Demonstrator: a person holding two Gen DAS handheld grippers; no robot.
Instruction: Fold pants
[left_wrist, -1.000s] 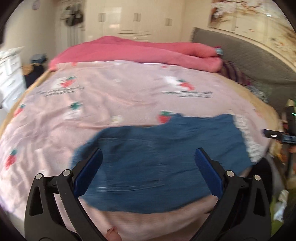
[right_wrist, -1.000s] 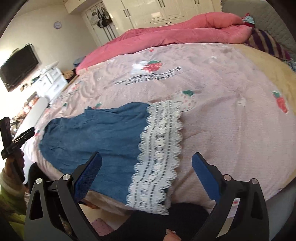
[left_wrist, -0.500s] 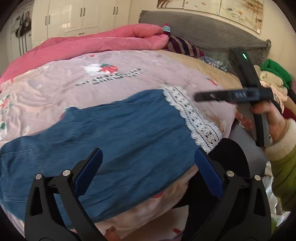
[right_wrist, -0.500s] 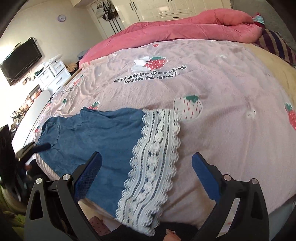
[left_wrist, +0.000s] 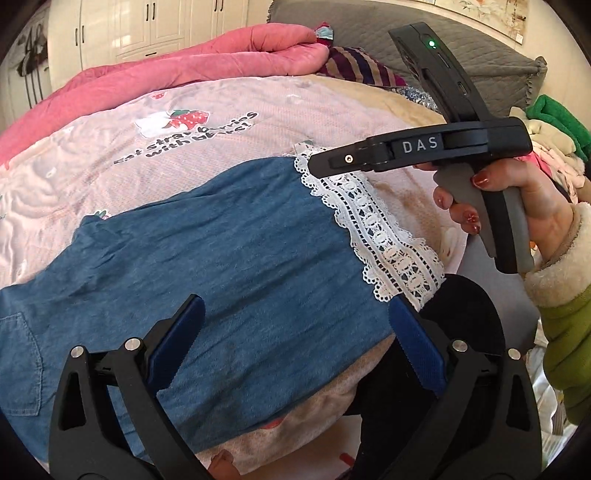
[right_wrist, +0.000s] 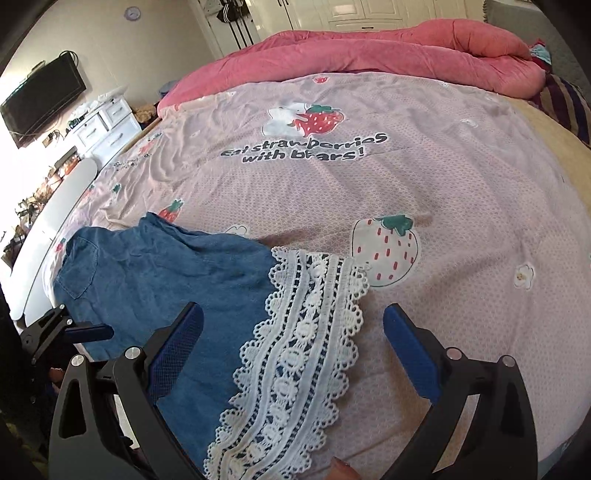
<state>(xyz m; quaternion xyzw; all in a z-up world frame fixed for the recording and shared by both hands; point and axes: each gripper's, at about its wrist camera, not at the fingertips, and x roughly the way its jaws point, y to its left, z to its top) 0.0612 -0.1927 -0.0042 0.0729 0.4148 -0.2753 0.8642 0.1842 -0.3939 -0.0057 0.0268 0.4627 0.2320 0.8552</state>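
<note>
Blue denim pants (left_wrist: 229, 258) with a white lace hem (left_wrist: 384, 236) are lying flat on the bed's pink waffle-textured sheet (right_wrist: 424, 177), which is reading "Eat strawberries with bears!" A rolled pink quilt (right_wrist: 369, 48) is sitting at twelve o'clock. The left tool (left_wrist: 295, 328) is hanging released over the denim, grasping nothing. The right tool (right_wrist: 291, 332), marked "DAS", is hovering released at the lace, at three o'clock of the pants.
</note>
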